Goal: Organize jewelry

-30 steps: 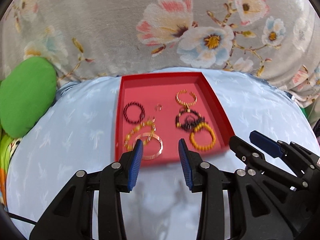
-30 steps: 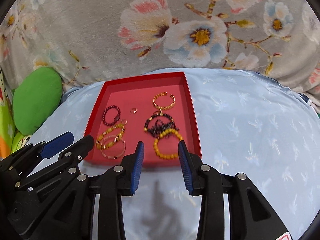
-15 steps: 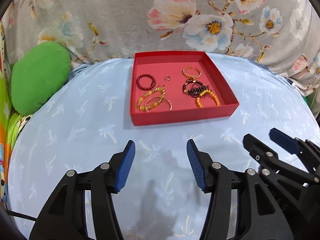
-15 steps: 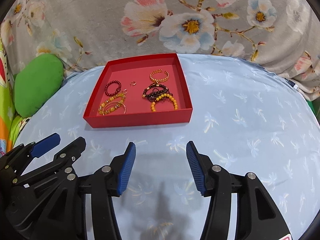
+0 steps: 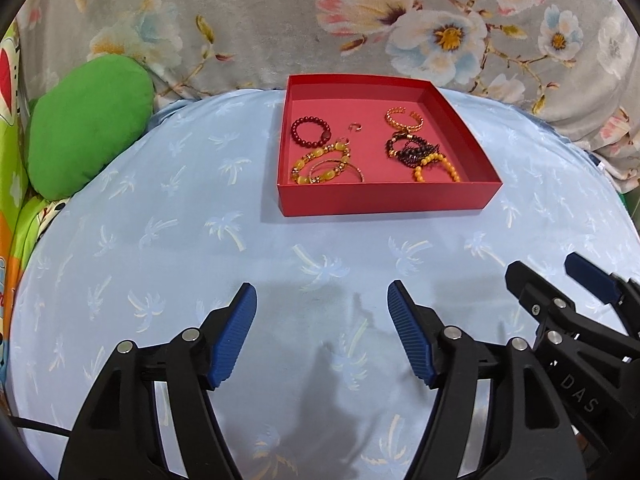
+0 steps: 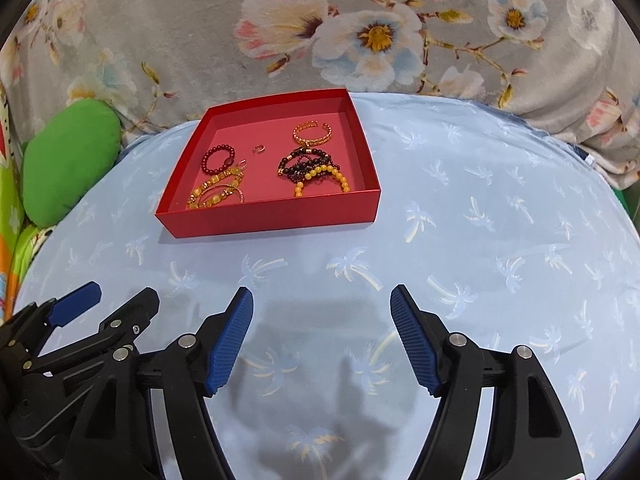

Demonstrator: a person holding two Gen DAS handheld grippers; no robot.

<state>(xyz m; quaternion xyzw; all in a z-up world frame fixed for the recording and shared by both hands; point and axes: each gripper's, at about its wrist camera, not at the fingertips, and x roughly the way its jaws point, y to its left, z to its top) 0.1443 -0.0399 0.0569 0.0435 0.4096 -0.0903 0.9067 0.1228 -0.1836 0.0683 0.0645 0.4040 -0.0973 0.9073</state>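
— What's underneath it all?

— A pale blue cloth (image 5: 168, 216) printed with small palm trees, spread over a rounded surface.

— And behind?

— A grey floral fabric (image 6: 168, 36) with big pink, white and blue blossoms, running across the whole back. The cloth's far edge meets it.

— Anything on the left?

— A green cushion (image 5: 86, 128), plain and rounded, resting against the cloth's left edge and the floral fabric. Below it, a brightly patterned sheet (image 5: 16, 216) in green and orange shows at the frame's edge.
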